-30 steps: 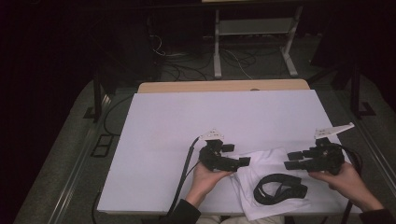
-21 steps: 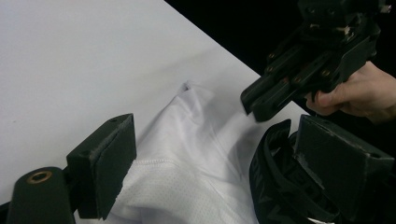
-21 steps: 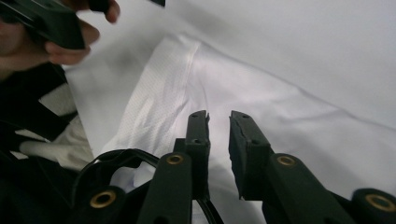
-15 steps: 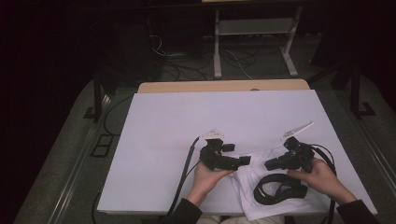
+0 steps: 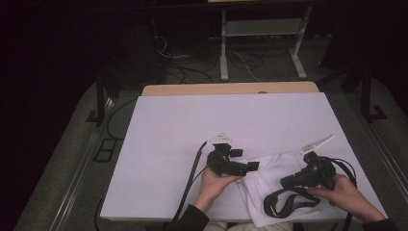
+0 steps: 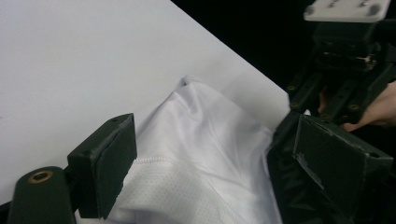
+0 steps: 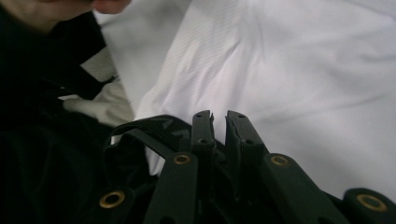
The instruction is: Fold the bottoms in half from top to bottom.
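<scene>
From above I'm seeing the white fabric garment (image 5: 269, 180) with black trim lying on the white bench (image 5: 231, 125). My left claw (image 6: 205, 163) is standing wide over it. The right gripper view is showing my right claw (image 7: 219, 122) nearly closed, having just been narrowing, gripping nothing I can make out.

No readable txt, labels, brand marks or nos. anywhere. White garment (image 5: 269, 180) is plain; its black strap (image 7: 154, 128) carries faint pale marks, too blurred to read. Grey plate (image 6: 348, 8) on right gripper (image 5: 288, 180) has only screw holes and tiny smudged marks, illegible. White table cover (image 5: 202, 125) bears no print.
</scene>
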A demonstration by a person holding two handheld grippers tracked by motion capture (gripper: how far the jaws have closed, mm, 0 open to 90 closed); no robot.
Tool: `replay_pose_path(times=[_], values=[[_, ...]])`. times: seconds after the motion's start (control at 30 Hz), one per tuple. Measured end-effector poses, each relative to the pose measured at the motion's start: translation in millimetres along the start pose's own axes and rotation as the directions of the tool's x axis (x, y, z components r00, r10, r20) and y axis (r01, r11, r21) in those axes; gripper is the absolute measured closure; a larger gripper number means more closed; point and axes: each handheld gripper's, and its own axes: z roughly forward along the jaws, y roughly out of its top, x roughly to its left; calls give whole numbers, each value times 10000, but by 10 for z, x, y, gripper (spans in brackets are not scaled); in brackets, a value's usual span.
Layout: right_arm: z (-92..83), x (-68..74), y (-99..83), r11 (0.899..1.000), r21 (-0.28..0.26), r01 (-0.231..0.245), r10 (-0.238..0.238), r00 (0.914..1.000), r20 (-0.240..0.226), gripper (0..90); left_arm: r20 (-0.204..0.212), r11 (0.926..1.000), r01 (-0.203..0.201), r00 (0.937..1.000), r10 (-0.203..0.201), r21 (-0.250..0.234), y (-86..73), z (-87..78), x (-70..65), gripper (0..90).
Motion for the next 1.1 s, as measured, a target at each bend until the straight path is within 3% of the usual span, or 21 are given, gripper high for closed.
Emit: replay_pose_path(times=[0.07, 0.23, 0.7, 0.93, 1.1], values=[[-38, 23, -76, 9999, -98, 108, -111, 9994, -341, 788, 17, 10000, 27, 10000, -27, 22, -2, 11, 1, 124], [-54, 55, -222, 9995, 98, 290, -283, 9973, -682, 779, -1, 9999, 66, 10000, -66, 126, -17, 50, 8, 123], [161, 51, -327, 9891, 1403, 454, -391, 9981, -479, 789, -297, 9997, 54, 9995, -47, 236, -26, 62, 59, 123], [214, 78, -350, 9826, 1735, 661, -610, 9975, -347, 789, -406, 9997, 81, 9991, -72, 228, -23, 45, 95, 123], [215, 119, -356, 9815, 1660, 955, -927, 9954, -244, 776, -421, 9997, 92, 9991, -82, 245, -21, 37, 108, 123]])
